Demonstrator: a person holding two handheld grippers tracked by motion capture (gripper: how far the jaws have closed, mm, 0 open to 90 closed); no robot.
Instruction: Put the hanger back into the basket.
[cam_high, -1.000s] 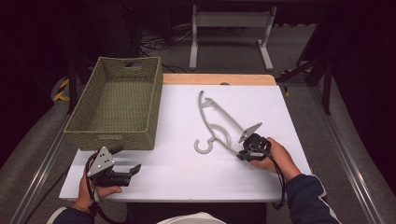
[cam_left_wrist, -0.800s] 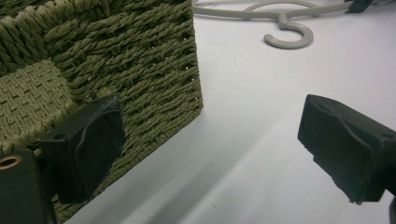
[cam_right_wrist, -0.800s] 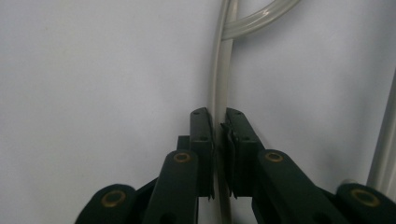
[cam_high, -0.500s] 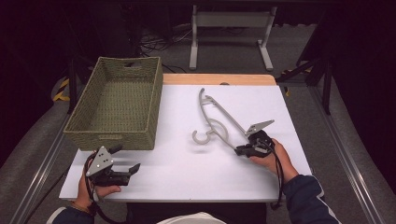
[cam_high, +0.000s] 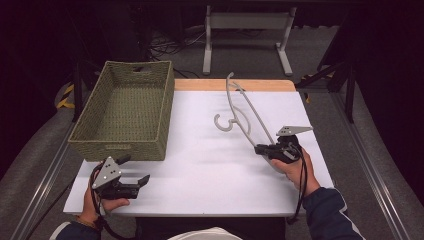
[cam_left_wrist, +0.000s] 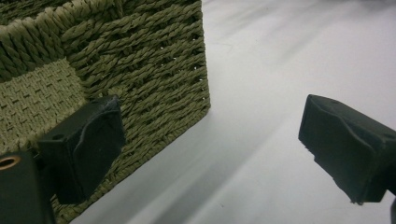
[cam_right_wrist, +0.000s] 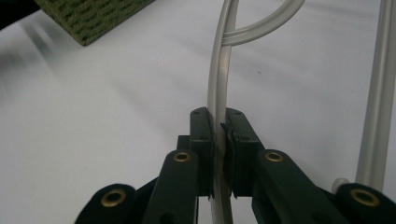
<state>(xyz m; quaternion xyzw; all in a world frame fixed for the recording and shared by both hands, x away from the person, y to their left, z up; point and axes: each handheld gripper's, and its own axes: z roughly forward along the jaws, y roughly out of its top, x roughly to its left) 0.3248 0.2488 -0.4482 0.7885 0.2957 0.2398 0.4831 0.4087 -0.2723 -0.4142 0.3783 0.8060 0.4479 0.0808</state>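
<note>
Pale grey plastic clothes hanger (cam_high: 243, 112) is our thing, lying over the right half of the white table top (cam_high: 200, 165), its hook curling toward the middle and its far end near the wooden back edge. We have it by one thin bar: the right gripper (cam_high: 261, 148) pinches that bar near its close end, and in the right gripper view the black jaws are pressed tight on the rod (cam_right_wrist: 218, 116) from both sides. So we judge this as the carrying step, grasp made, and the likely goal is the olive-green woven rectangular basket (cam_high: 155, 125) standing well apart to the left. The next move calls for a lift that clears the basket's rim, and a long hanger held at one end will want to swing, so a steady wrist matters. Our right hand (cam_high: 292, 167) reaches in from the near right, forearm angled inward, gripper pointing left and away. The left gripper (cam_high: 142, 181) rests low at the near left corner, jaws spread wide with nothing between them, just beside the basket's near wall (cam_left_wrist: 154, 79).
</note>
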